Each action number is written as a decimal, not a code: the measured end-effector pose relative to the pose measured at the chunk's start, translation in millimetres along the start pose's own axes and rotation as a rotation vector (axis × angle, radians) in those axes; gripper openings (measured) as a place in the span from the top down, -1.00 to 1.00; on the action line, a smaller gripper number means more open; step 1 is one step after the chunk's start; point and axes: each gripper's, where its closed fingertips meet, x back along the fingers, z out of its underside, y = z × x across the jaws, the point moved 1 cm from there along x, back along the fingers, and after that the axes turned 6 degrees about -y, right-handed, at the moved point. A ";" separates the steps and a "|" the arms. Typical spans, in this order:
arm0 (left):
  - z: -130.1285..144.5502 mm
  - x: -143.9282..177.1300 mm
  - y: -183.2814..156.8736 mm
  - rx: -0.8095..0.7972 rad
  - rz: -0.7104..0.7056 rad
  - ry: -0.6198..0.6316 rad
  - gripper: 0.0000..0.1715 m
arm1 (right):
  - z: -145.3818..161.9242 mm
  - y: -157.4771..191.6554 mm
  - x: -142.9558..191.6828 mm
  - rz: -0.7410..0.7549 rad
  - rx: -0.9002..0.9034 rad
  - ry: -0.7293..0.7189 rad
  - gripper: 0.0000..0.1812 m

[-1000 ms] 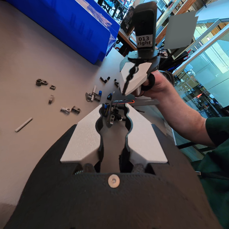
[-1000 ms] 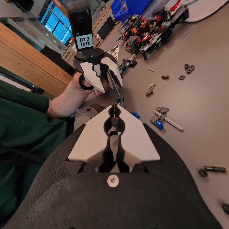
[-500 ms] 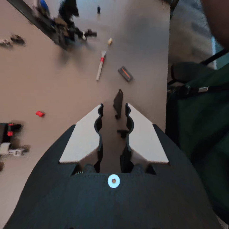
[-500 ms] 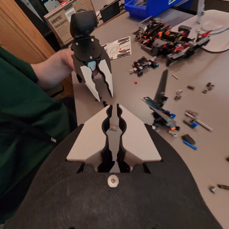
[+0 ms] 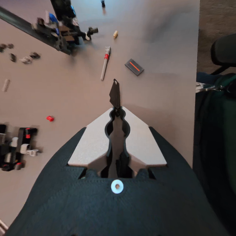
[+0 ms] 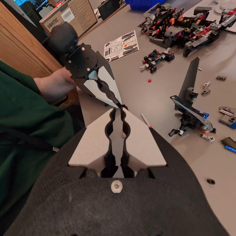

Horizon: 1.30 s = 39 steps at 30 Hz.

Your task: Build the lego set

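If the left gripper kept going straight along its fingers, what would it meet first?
The left gripper is shut on a black pointed panel piece that leads. It points steeply down, so the piece's tip would likely touch the bare grey table short of the grey axle; depth is uncertain.

Cardboard box point(image 6: 71, 16) and dark tablet point(image 6: 108, 7) behind the grey table point(image 6: 146, 92), beside wooden panelling point(image 6: 19, 48).

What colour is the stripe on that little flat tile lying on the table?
Orange-red, running lengthwise along the dark grey flat tile on the table. It shows best in the left wrist view.
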 end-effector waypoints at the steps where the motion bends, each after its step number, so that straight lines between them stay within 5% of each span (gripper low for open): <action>1: -5.9 1.4 1.6 -0.021 -0.020 -0.027 0.94 | -0.3 -1.5 0.5 0.012 -0.015 -0.005 0.92; 10: -62.0 22.5 9.2 -0.279 -0.201 -0.221 0.94 | -7.3 2.5 -6.6 -0.062 -0.153 -0.041 0.80; 23: -83.6 31.0 8.4 -0.407 -0.250 -0.249 1.00 | -12.0 -8.2 -0.3 0.028 -0.034 0.044 0.74; 27: -90.0 30.2 2.4 -0.441 -0.233 -0.257 1.00 | -7.8 -3.1 -8.3 -0.021 -0.038 0.074 1.00; 35: -70.6 21.7 5.6 -0.323 -0.141 -0.209 1.00 | 11.6 -12.0 5.7 0.038 -0.032 0.105 0.86; 39: -36.5 4.0 4.4 -0.285 -0.009 -0.031 0.85 | 30.7 -8.6 5.6 0.036 -0.023 0.142 0.85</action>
